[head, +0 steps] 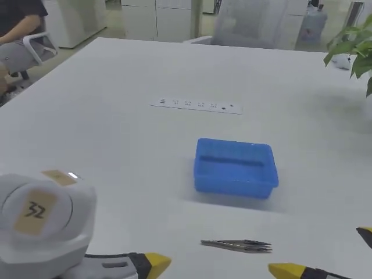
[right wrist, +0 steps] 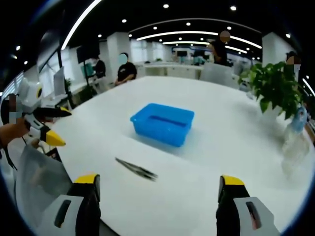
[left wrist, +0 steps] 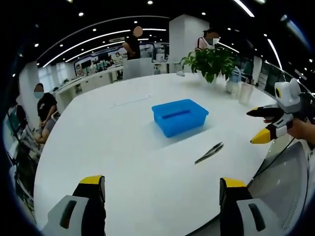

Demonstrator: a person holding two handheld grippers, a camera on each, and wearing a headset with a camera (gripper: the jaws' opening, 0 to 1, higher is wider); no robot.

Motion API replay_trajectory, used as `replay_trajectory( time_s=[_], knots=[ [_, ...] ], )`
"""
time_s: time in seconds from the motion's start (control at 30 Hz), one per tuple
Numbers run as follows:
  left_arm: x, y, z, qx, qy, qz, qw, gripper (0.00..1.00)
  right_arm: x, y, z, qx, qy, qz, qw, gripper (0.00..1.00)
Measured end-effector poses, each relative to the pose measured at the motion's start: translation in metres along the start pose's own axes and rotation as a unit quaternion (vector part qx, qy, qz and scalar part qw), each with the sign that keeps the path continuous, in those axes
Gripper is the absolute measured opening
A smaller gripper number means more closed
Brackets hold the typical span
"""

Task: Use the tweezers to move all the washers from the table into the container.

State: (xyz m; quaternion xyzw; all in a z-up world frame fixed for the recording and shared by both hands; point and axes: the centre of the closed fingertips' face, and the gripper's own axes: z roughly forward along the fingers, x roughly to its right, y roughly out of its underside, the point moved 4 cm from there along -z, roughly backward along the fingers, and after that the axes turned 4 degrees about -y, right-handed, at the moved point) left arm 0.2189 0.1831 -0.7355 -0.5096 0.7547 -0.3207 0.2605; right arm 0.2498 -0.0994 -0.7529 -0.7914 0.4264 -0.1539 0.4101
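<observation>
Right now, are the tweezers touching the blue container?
Apart. In the head view a strip of bare table lies between the tweezers and the container; both gripper views show the same gap.

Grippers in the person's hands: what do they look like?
Both the left gripper and the right gripper have grey jaws, black on the inner side, with yellow tips. In the head view, the left one's rounded white top carries a tan sticker marked 32.
</observation>
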Motion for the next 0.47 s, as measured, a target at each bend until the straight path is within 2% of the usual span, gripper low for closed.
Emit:
replay_trajectory(
  time_s=[0.47],
  knots=[
    [-0.0005, -0.0022, -0.0023, 0.006, -0.008, -0.005, 0.9999, 0.99, 0.0006, -0.0026, 0.003, -0.002, -0.001, -0.008, 1.0, 0.99]
  ],
)
